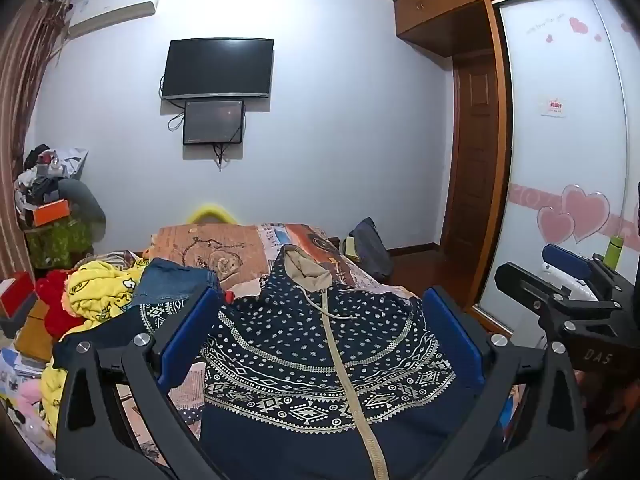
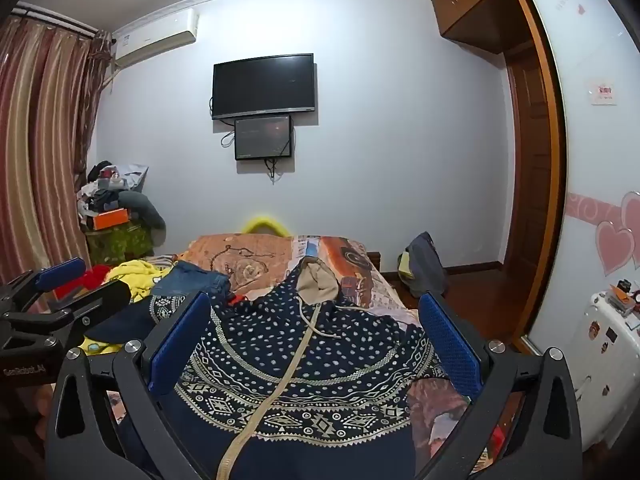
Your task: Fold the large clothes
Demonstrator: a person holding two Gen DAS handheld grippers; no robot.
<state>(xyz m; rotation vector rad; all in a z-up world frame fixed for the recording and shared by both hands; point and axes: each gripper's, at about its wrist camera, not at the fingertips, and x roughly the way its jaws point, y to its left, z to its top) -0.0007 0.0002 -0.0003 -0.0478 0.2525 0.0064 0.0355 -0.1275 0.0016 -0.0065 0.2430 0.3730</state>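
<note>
Right now, in the left wrist view, the left gripper [image 1: 320, 320] has its two blue fingers [image 1: 188, 332] spread wide, and nothing is held between them. A big dark blue hoodie [image 1: 320, 360] with white dots and a pale zipper lies flat on the bed [image 1: 224, 248], below and just ahead of the gripper. Its tan hood [image 1: 306, 268] points away, toward the far wall. To the left of the gripper sits a heap of clothes: a yellow one [image 1: 100, 292], a red one [image 1: 56, 304] and some blue jeans [image 1: 176, 280]. Off to the right, the right gripper [image 1: 568, 276] sticks into the picture, well apart from the hoodie. Two dark screens [image 1: 218, 68] hang on the wall straight ahead.

Next, in the right wrist view, the right gripper [image 2: 316, 328] is wide open too, with nothing in it. The hoodie [image 2: 304, 360] lies under it and a bit ahead, with the hood [image 2: 318, 280] at the far end. The left gripper [image 2: 80, 288] shows on the left side, over the yellow cloth [image 2: 136, 276]. A white box-shaped thing with stickers [image 2: 604, 360] stands to the right.
</note>
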